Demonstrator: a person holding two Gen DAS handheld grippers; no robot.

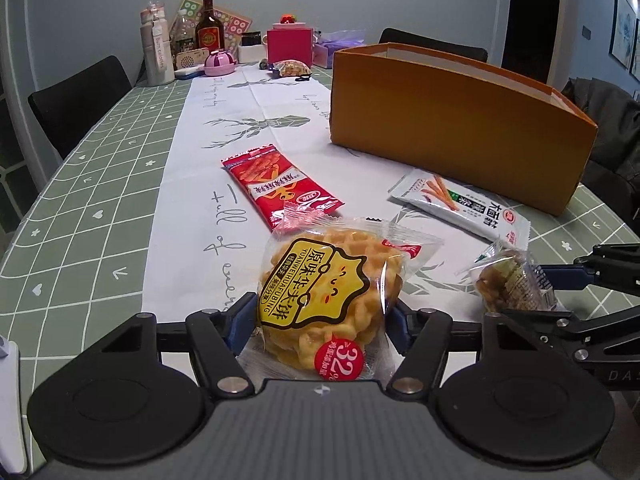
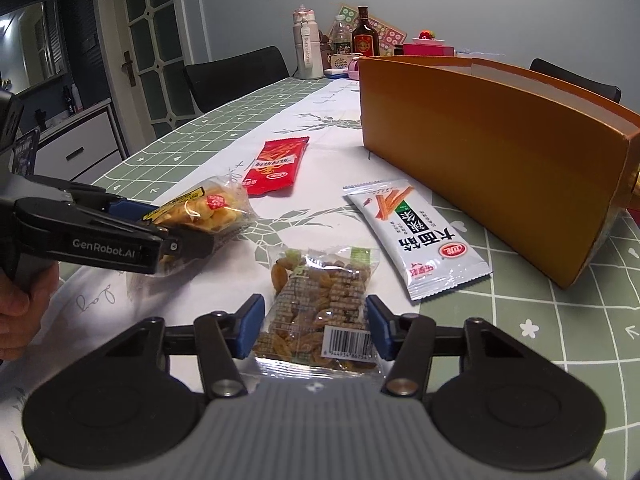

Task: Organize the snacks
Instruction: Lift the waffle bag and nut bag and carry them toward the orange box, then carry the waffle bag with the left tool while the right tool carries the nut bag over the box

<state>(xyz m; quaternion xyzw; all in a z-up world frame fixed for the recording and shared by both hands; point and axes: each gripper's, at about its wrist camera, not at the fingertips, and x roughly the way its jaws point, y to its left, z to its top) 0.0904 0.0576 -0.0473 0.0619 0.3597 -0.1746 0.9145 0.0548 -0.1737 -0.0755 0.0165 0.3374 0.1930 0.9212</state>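
Two grippers, left grasping the waffle pack, right grasping the raisin bag, each pack lengthwise forward.

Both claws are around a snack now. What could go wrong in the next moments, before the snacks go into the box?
1. The left claw squeezes the waffle pack; the waffle may crack.
2. The right claw pinches the raisin bag only at its near end, so it may slip out on lifting.
3. The box has a tall wall; a low carry could bump it.
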